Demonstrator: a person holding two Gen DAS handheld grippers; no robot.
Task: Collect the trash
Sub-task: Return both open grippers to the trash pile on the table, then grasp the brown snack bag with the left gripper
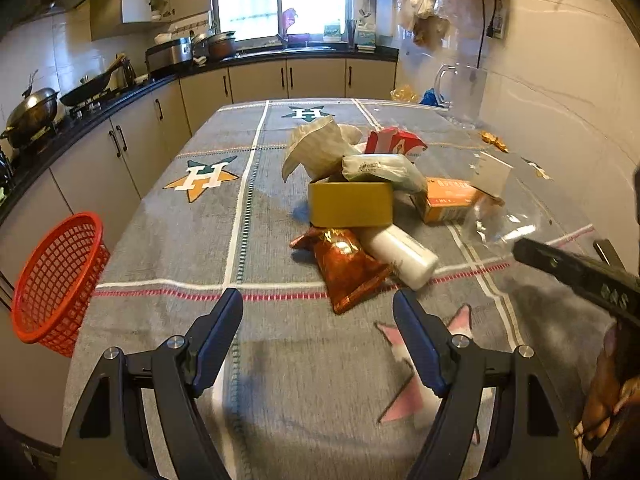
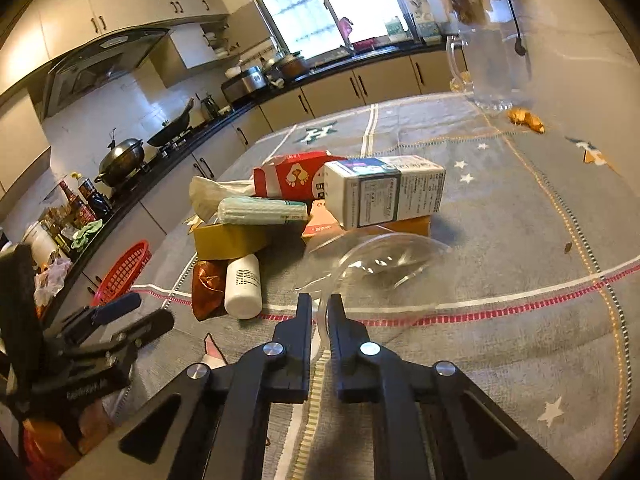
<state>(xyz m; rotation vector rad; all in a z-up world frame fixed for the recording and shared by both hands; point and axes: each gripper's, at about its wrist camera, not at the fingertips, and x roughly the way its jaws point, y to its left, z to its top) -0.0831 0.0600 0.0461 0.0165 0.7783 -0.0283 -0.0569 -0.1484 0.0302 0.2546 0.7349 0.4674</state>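
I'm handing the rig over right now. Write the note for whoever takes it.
Left tongs: open, empty, hovering short of the pile.
Right tongs: shut on the clear plastic container, which is at the pile's right edge.
Pile mid-table: snack bag, white bottle, yellow box, orange box, red carton, white carton.
Red basket at the table's left edge looks empty.
Left: everything.

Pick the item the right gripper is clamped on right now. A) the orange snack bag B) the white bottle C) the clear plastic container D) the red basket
C: in the right wrist view the right gripper has its fingers nearly closed on the rim of the clear plastic container, while the white bottle lies untouched to its left.
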